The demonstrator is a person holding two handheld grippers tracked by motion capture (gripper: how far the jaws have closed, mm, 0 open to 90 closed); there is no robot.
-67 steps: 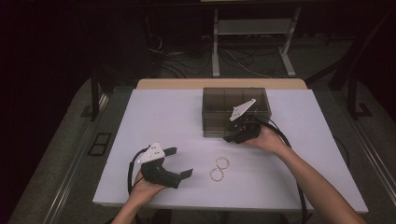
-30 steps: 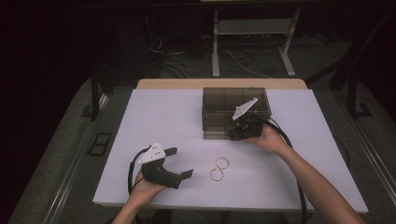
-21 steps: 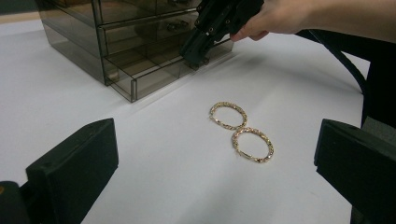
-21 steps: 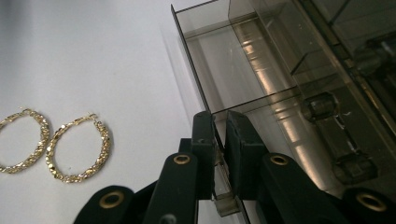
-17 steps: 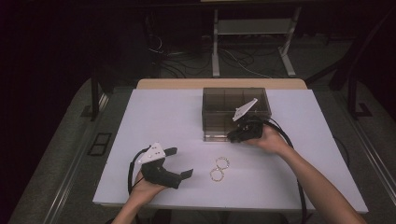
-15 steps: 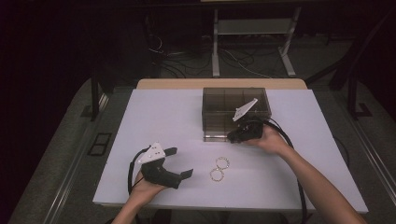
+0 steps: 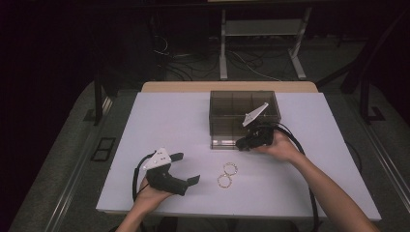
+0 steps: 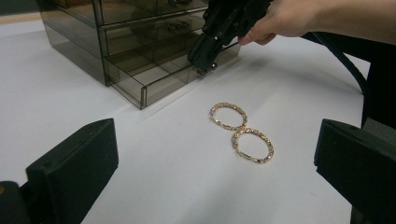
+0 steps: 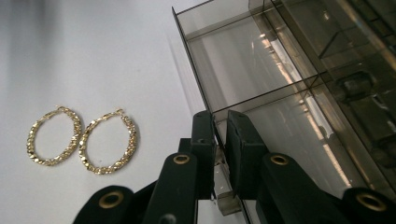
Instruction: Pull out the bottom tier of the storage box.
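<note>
I have the right gripper (image 9: 219, 140) pinching the front wall of the bottom drawer (image 8: 163, 79), part-way out of the smoky box (image 7: 244, 116). The two gold hoops (image 7: 227, 175) lie at the box's six o'clock, not yet stowed. My left gripper (image 7: 186, 168) rests spread, empty. Any drawer knob is hidden behind the jaws.

The high view looks steeply down on the white table (image 7: 169, 121) from the person's side; both gripper views sit low and close — sharing the gold hoop earrings (image 8: 241, 132) and smoked acrylic drawer box (image 9: 299, 79).
</note>
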